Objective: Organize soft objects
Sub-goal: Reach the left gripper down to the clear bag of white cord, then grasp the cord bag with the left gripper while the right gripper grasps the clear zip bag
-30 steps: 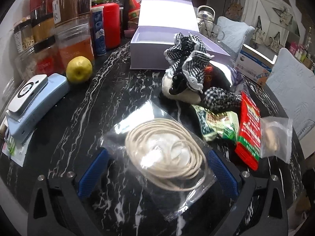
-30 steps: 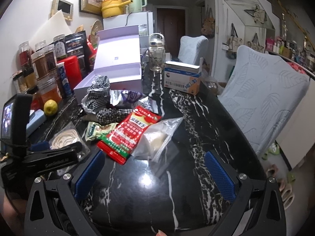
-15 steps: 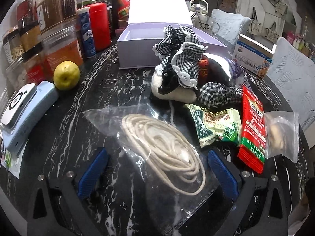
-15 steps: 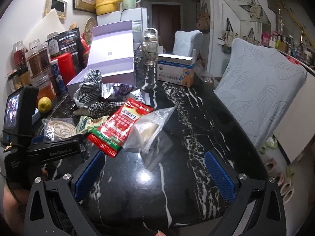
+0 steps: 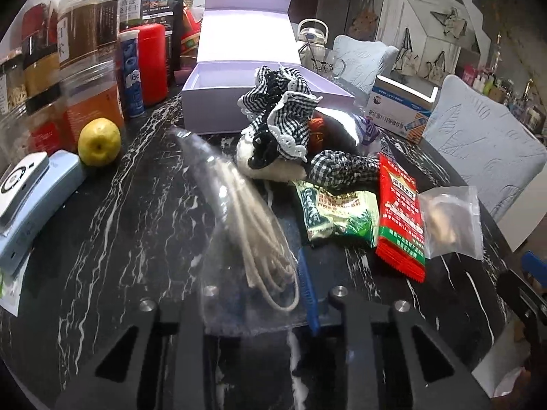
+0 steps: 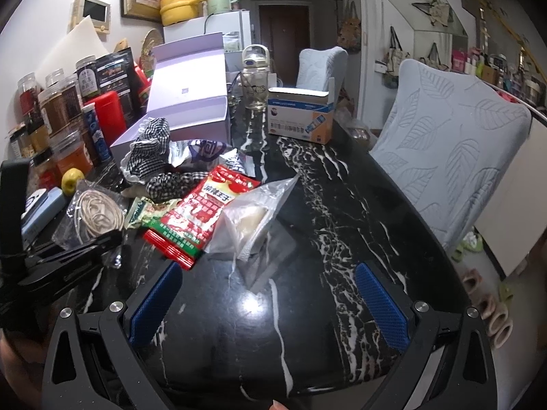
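- Clamping a clear bag of cream cord [image 5: 254, 235], the left gripper [image 5: 273, 294] has its 2 fingers drawn together on the bag's lower edge, lifting it clear of the tabletop; from the right wrist view the bag [image 6: 94, 213] stands up above that gripper's black body [image 6: 68, 256].
- Hovering over bare stone, the right gripper [image 6: 270, 304] has its 2 blue pads [image 6: 381, 302] spread wide apart and holds nothing.
- Black marble table [image 6: 342, 212] with white veining carries everything; its polish throws back a ceiling-light glare near the right gripper.
- Just past the bag lies a heap: checked black-and-white fabric pieces [image 5: 285, 116], a green snack packet [image 5: 336, 213], a red snack packet [image 5: 400, 218] and a clear zip pouch [image 5: 451, 220], touching or overlapping one another.
- Behind the heap sits an open lilac gift box [image 5: 218, 106], lid upright.
- Along the table's left edge: a yellow-green fruit [image 5: 99, 141], a pale blue device [image 5: 37, 198], jars [image 5: 90, 102] and a red canister [image 5: 154, 63].
- Room: a blue-and-white carton [image 6: 301, 116], a drinking bottle [image 6: 254, 80], 2 chairs in pale leaf-patterned covers [image 6: 454, 150], a dark door [image 6: 283, 41], slippers [image 6: 492, 311] on the floor.
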Tool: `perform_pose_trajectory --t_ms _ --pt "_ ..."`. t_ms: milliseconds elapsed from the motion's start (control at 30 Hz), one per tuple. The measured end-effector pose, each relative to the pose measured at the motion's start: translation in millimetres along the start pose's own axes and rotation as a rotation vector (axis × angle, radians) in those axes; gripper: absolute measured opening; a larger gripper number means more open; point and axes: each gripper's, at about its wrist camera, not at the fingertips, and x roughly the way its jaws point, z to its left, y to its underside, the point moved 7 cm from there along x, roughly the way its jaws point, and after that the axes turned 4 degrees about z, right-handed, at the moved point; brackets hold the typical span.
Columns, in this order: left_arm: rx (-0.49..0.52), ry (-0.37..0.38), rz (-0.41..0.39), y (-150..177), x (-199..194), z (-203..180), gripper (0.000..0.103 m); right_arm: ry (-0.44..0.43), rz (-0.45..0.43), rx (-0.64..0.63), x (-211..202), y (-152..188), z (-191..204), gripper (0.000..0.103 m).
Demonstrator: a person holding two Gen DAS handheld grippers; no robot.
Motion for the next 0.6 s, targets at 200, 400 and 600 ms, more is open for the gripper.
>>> perform_pose_trajectory --t_ms 200,400,600 --pt "-0.001 0.011 -0.016 4.0 -13.4 5.2 0.02 -0.009 0.007 0.008 3.1 1.2 -0.1 0.103" --pt "-0.006 0.045 -0.027 3.9 -20.4 8.1 0.014 -0.022 0.006 0.009 4.9 0.7 3.1 0.103" --pt "0.005 0.036 -0.096 -2.7 -42.1 8.1 0.012 -0.024 0.006 0.006 6.2 1.5 4.0 0.103"
